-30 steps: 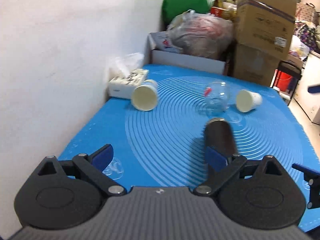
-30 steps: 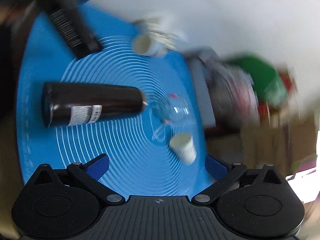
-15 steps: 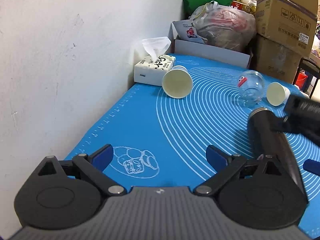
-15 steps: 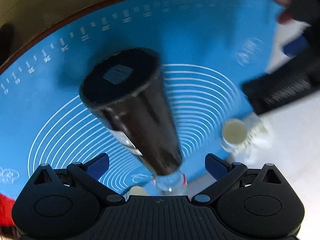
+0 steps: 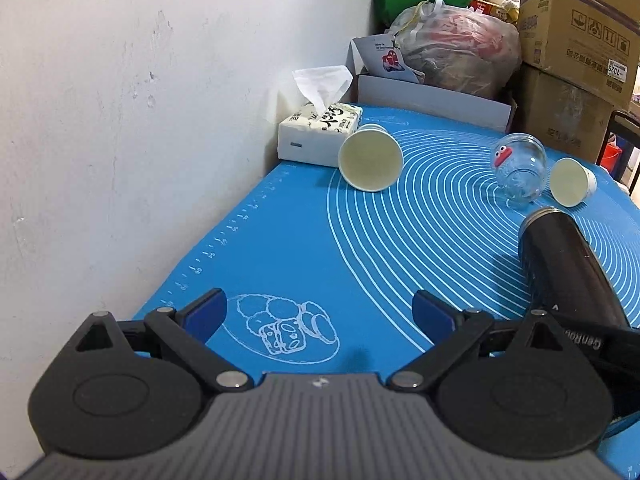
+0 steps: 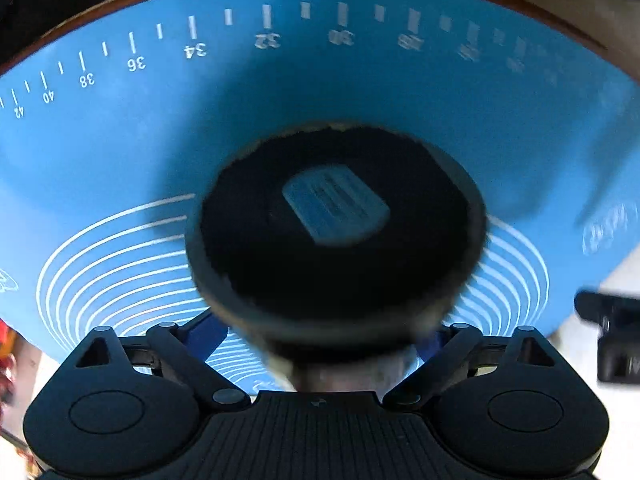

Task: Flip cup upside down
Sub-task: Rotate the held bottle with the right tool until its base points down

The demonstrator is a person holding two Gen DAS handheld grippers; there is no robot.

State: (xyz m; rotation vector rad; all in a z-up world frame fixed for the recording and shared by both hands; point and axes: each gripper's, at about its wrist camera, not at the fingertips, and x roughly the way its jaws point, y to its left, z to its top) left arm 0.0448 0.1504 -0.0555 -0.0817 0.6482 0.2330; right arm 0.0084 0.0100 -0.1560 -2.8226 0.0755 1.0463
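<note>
Blue mat (image 5: 280, 248) on the surface by a wall: my right tongs (image 6: 320, 340) straddle the dark cup (image 6: 336, 232) lying on its side, grip uncertain, left tongs (image 5: 320, 312) spread and idle, flip not yet done.

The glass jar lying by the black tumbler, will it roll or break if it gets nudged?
The glass jar lies on its side on the blue mat, so a sideways nudge would probably roll it. Its clear round wall looks smooth, likely slippery in a tool. Being glass, it could crack against the black tumbler or small paper cup beside it.
</note>
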